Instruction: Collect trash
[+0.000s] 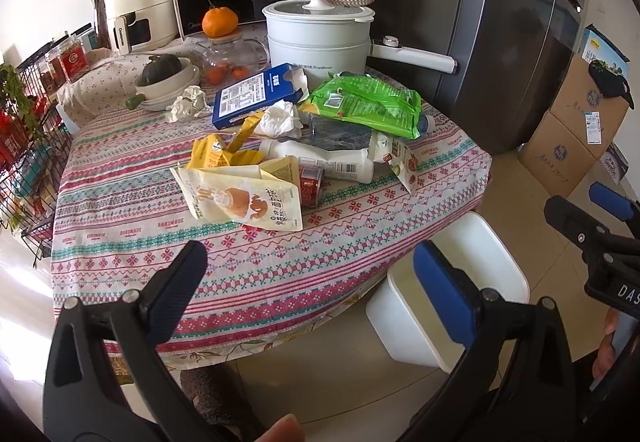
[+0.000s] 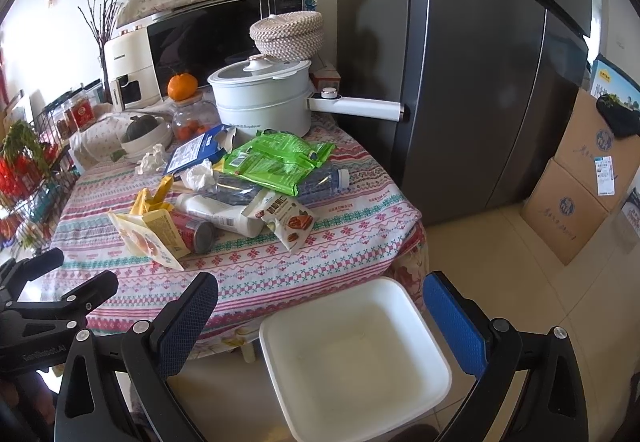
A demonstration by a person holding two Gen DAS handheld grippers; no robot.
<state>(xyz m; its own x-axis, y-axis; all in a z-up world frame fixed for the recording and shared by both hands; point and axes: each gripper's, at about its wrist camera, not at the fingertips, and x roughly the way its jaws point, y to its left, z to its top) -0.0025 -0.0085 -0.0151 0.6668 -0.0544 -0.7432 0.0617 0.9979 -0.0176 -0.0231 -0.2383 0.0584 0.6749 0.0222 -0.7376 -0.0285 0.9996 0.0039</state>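
From my left wrist camera, my left gripper [image 1: 308, 282] has its jaws spread wide with nothing between them, hovering off the near edge of the worktop [image 1: 132, 210]. The trash is all heaped toward 12 o'clock: a pale snack pouch [image 1: 244, 202] nearest me, a red can [image 1: 310, 184] just beside it, a white bottle [image 1: 320, 158] behind, then the green bag [image 1: 364, 102], the blue box [image 1: 256, 94] and crumpled tissue [image 1: 280, 118]. The white bin [image 1: 404, 322] stands on the floor at 4 o'clock

From my right wrist camera, my right gripper [image 2: 316, 326] also has its jaws spread and holds nothing, straddling the view of the bin [image 2: 280, 338] at 6 o'clock. The bin's inside looks bare. The pile sits at 11 o'clock, and a nut packet [image 2: 294, 222] lies at its right edge

I judge nothing is collected yet; every piece is left to move
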